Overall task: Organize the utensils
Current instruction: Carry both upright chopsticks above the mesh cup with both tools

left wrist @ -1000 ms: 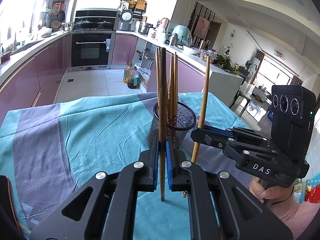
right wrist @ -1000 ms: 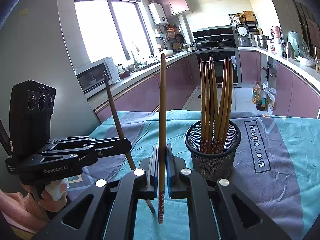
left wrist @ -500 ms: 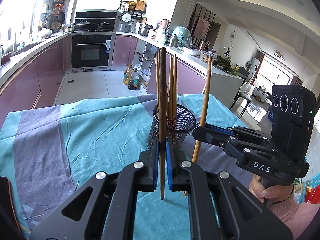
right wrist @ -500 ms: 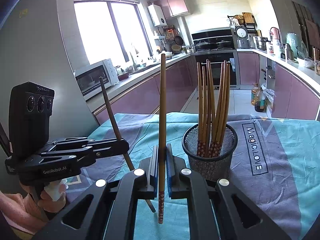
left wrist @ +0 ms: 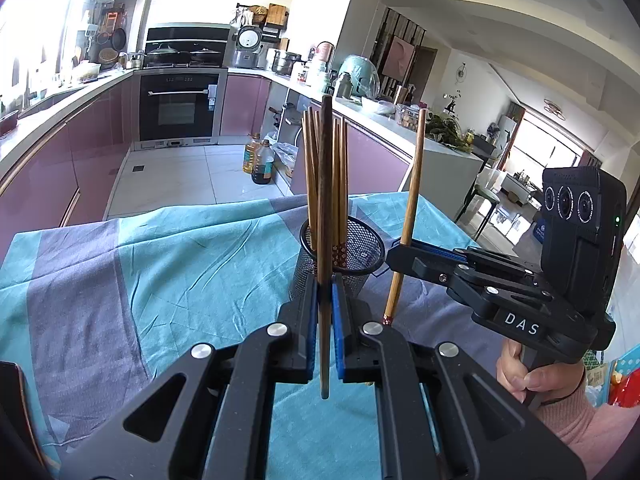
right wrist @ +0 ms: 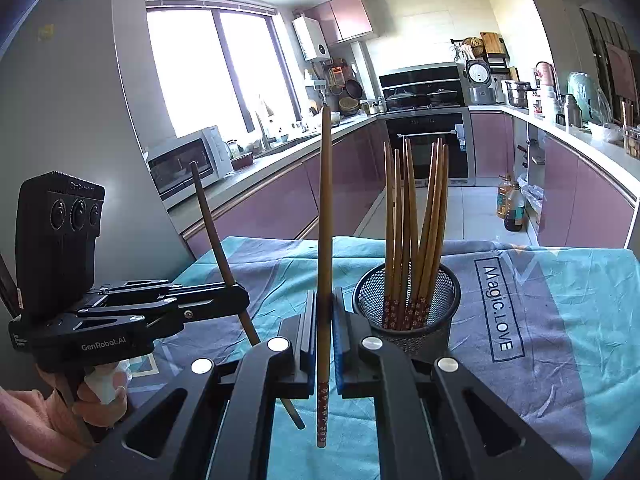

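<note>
Nothing has moved — two tongs [left wrist: 325, 334] [right wrist: 325, 344], one chopstick [left wrist: 325, 208] [right wrist: 324, 240] each.

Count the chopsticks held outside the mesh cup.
2: one chopstick upright in the left tongs, one in the right tongs. The cup holds more.

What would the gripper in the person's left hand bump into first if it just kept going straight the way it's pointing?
Probably the black mesh holder, which stands right ahead of the left gripper and already holds several chopsticks. The chopstick clamped upright in it would likely reach the holder's rim first, though depth is hard to judge.
</note>
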Tool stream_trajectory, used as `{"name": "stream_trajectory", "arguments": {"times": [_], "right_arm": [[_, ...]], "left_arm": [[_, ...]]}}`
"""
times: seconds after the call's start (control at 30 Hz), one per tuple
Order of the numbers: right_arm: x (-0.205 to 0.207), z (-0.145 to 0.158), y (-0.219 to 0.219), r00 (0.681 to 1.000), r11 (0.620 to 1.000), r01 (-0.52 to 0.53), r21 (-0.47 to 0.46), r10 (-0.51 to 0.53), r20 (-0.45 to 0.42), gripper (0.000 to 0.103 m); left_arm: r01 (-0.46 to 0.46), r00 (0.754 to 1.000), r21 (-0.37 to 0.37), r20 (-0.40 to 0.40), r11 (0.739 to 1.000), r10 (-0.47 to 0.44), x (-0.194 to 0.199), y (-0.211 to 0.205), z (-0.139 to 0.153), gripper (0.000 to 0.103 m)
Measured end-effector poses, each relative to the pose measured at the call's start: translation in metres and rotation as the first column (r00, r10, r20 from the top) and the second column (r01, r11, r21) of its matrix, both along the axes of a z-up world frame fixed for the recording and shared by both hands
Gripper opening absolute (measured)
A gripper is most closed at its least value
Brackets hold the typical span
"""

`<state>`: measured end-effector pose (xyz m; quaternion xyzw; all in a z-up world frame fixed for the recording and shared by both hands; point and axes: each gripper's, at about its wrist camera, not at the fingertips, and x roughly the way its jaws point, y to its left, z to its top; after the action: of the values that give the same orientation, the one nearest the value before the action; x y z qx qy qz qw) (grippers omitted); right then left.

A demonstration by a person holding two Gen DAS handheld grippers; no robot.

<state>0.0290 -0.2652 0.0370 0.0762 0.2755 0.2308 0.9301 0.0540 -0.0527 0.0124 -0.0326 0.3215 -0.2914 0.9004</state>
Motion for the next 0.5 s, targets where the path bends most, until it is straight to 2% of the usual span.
{"name": "stream_trajectory", "arguments": {"times": [0.5], "right_arm": [[0.0013, 0.0028, -0.0044, 1.0, 1.0, 0.007, 0.001, -0.007, 0.011, 0.006]], "left_arm": [[0.007, 1.0, 0.007, 0.012, 1.0, -0.007, 0.0019, -0.005, 0.0056, 0.007]]}}
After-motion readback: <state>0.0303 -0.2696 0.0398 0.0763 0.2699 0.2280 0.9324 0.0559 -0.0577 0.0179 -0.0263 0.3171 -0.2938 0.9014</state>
